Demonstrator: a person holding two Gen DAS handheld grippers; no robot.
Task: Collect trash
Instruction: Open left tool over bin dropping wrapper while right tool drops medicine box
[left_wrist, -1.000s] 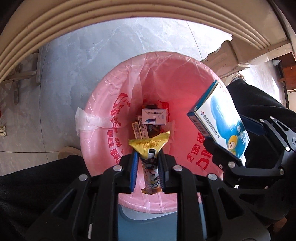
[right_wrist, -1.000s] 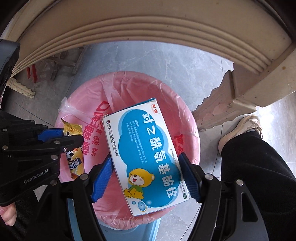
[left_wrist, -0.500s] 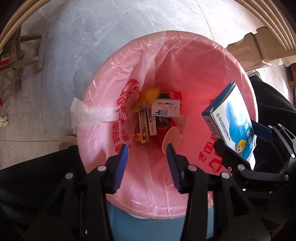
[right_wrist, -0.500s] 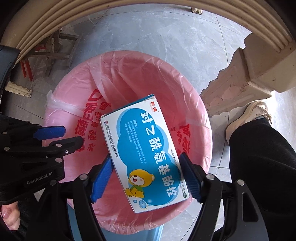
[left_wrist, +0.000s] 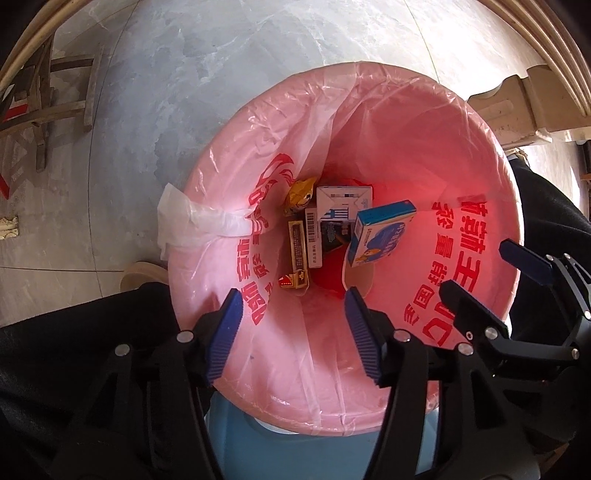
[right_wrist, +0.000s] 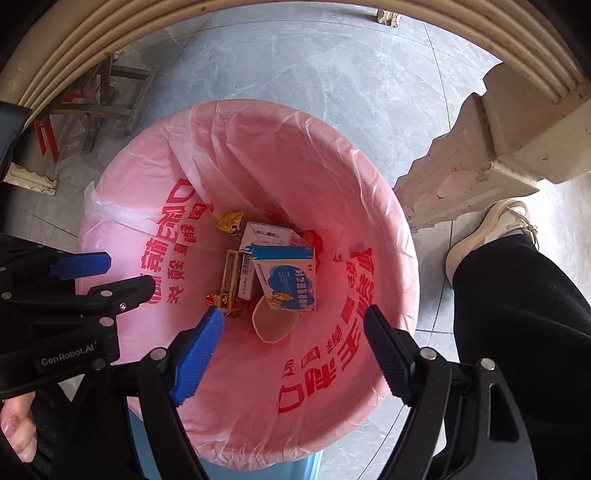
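Note:
A bin lined with a pink bag stands on the floor below both grippers. At its bottom lie a blue and white medicine box, a yellow snack wrapper, a white carton, other small boxes and a paper cup. My left gripper is open and empty above the bin's near rim. My right gripper is open and empty above the bin; it also shows at the right of the left wrist view.
A cream table edge curves across the top, with its carved leg right of the bin. The person's dark trouser leg and beige shoe stand at the right. A wooden stool is at the far left on the grey floor.
The left gripper opened and the yellow wrapper fell into the bin. Then the right gripper opened and the blue medicine box dropped onto the trash at the bottom.

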